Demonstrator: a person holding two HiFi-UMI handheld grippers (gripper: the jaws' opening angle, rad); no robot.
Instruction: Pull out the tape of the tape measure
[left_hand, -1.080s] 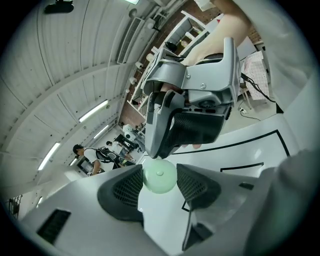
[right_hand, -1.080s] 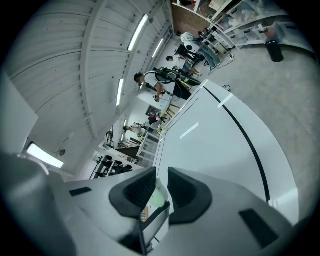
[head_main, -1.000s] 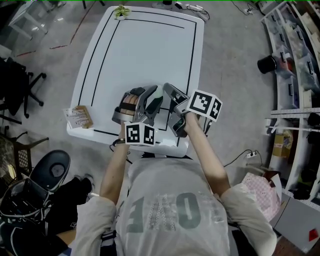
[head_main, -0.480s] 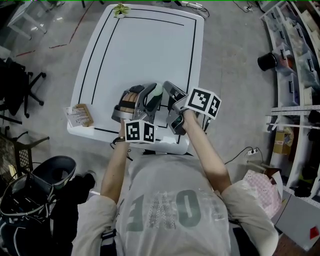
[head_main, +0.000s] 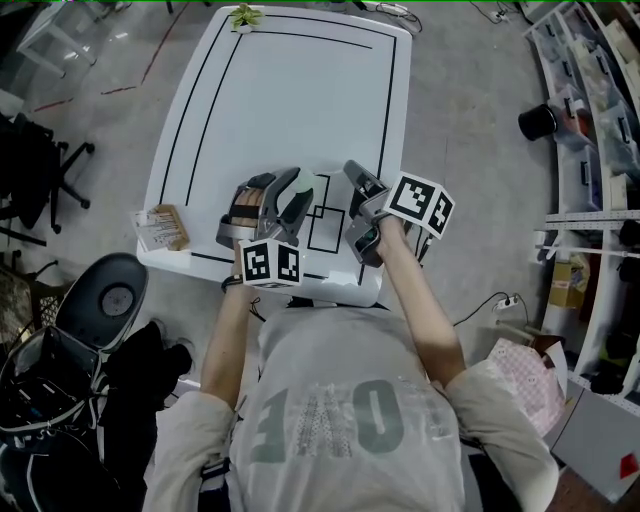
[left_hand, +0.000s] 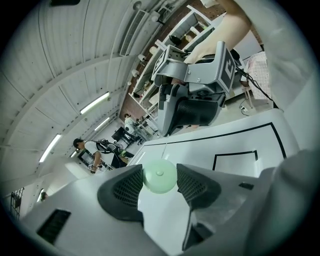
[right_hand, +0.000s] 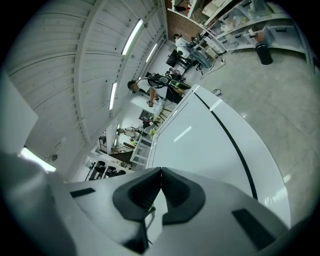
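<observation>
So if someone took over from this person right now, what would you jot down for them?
Left gripper: closed on the pale green round tape measure, above the near end of the white table.
Right gripper: jaws together, apparently pinching the end of the thin white tape.
Done: a short stretch of tape runs between the grippers.
Left: draw the grippers further apart.

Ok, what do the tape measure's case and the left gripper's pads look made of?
Tape measure case: pale green, smooth, softly glossy, likely moulded plastic. Left gripper's pads: dark, matte, fine grid texture, probably rubber or soft plastic.
</observation>
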